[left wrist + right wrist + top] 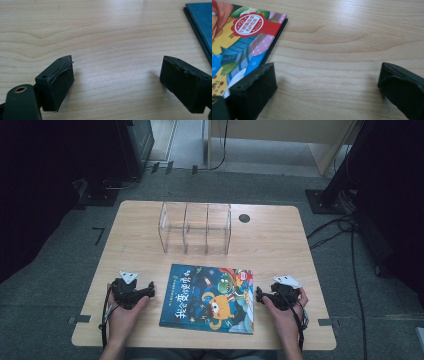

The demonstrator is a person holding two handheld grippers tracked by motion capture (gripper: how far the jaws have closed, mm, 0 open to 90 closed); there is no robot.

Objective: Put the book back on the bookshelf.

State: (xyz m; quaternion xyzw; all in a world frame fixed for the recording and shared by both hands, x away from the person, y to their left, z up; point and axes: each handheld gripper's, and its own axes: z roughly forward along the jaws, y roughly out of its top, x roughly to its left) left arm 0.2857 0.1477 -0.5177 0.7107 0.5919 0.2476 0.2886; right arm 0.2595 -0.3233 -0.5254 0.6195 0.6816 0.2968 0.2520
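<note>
You hold both grippers low on the wooden table (280,227), one at each side of a picture book (207,297) that lies flat near the front edge, cover up. The left gripper (150,290) rests just off the book's left edge, jaws spread wide with nothing between them; the right gripper (258,295) sits at the book's right edge, jaws likewise apart and empty. This looks like the approach before a pickup: next you would need to close in on an edge and lift it. A clear plastic rack (195,227) with three compartments stands empty toward the back edge. Grey carpet and trailing cables surround the table.
</note>
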